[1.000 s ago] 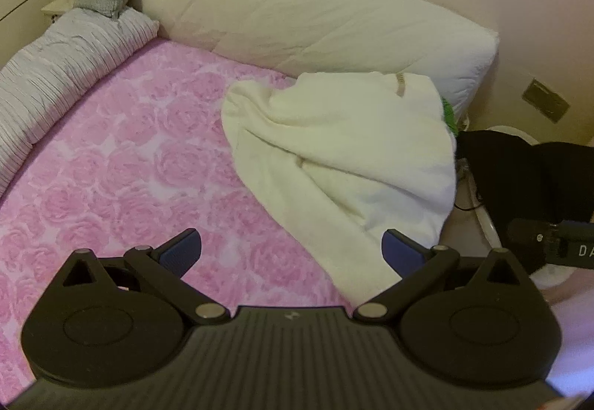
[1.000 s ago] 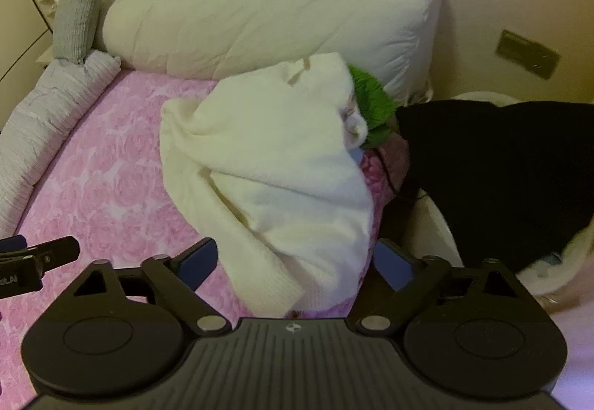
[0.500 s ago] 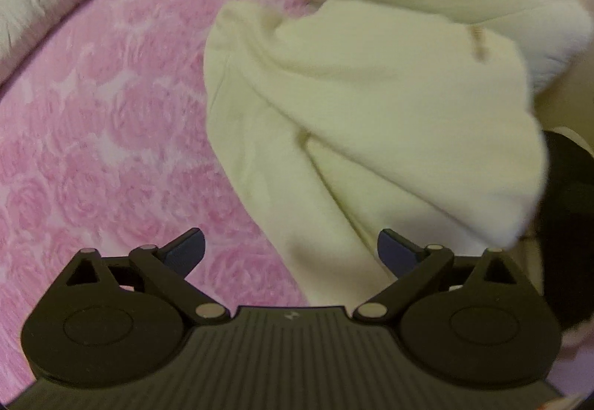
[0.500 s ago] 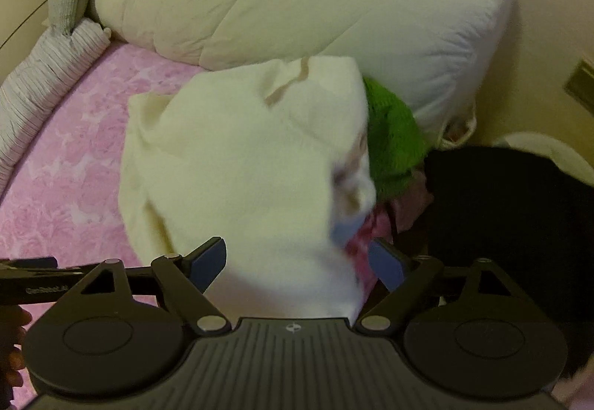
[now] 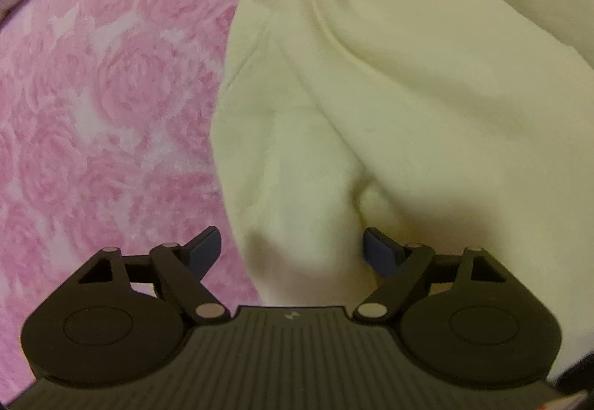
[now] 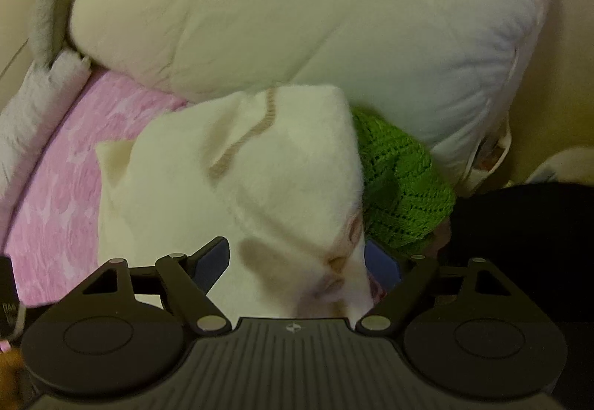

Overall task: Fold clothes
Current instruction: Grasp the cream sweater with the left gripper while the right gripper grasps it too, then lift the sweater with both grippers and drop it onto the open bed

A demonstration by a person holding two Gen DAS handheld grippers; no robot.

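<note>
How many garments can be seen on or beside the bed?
3. A cream sweater lies on the pink bedspread; a green knit lies partly under its right edge; a black garment lies further right. More may be hidden underneath.

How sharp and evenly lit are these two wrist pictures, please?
Left wrist view: the cream sweater looks soft and smeared, the pink bedspread bows with fisheye curve, and corners darken. Right wrist view: warm yellowish light, the pillow slightly blurred, the green knit crisper.
</note>
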